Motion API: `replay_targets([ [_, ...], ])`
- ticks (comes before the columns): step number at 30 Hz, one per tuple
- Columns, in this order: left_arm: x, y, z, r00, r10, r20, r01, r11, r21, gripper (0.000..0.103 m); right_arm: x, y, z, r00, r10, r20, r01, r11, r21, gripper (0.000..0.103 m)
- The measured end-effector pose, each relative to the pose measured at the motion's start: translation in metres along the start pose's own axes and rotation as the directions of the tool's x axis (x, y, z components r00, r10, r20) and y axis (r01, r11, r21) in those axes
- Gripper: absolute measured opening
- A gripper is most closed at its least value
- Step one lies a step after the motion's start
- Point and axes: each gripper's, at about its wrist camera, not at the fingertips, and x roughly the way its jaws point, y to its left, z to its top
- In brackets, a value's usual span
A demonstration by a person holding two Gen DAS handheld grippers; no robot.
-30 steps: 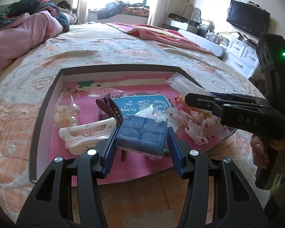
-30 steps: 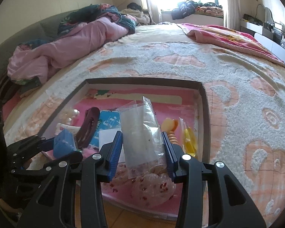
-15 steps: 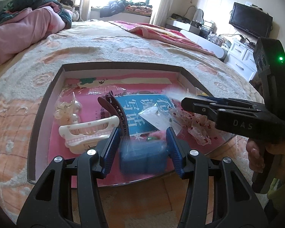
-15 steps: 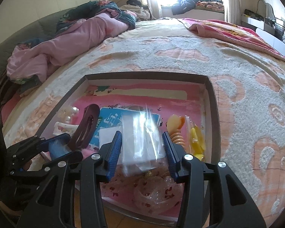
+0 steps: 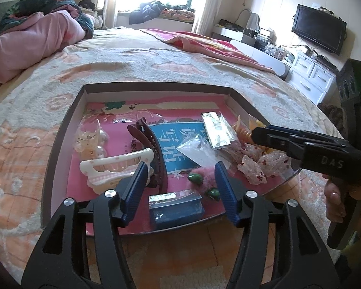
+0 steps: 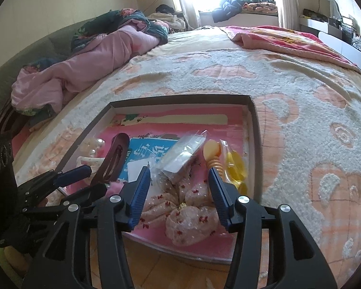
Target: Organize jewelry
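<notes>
- Both tools first: my left gripper [image 5: 180, 190] has just been opening its jaws, and they now stand apart with nothing pressed between the pads; my right gripper [image 6: 178, 192] has been opening too, and it grips nothing either.
- Filling the middle of each view is the shallow tray [image 5: 60, 149], dark-rimmed with a pink lining, resting on the patterned bedspread [image 5: 156, 65].
- Lying free at the lower centre of the left wrist view, at the tray's near edge and below the spread jaws, is the small blue box [image 5: 175, 208].
- In the right wrist view the clear packet [image 6: 183, 156] lies centre frame, resting on the dotted fabric bow [image 6: 192, 214] just ahead of the right jaws.
- Around them, smaller pieces: a white hair claw [image 5: 113, 168] at left, a dark brown clip [image 5: 151, 154] beside it, and a yellow-orange clip [image 6: 231, 166] by the tray's right wall.
- My judgement: both drops into the tray look done, so the step in hand is the release.
- Next I would lift both grippers clear without nudging the box or packet, then look for whatever piece remains unsorted; I cannot see any outside the tray.
</notes>
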Motion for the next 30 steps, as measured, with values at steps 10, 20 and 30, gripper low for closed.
replay_targets([
  [10, -0.023, -0.002, 0.002, 0.999, 0.036, 0.036, -0.036, 0.999, -0.013, 0.066, -0.04, -0.001, -0.011, 0.999, 0.002, 0.054, -0.003, 1.0, 0.005, 0.067],
  [20, -0.062, -0.01, -0.002, 0.991, 0.09, 0.102, -0.088, 0.996, -0.022, 0.089, -0.087, 0.009, -0.031, 0.989, -0.001, 0.147, 0.004, 1.0, -0.018, 0.088],
  [30, -0.093, -0.017, -0.013, 0.982, 0.127, 0.143, -0.126, 0.992, -0.016, 0.091, -0.118, 0.029, -0.053, 0.973, -0.036, 0.228, 0.05, 0.997, -0.059, 0.094],
])
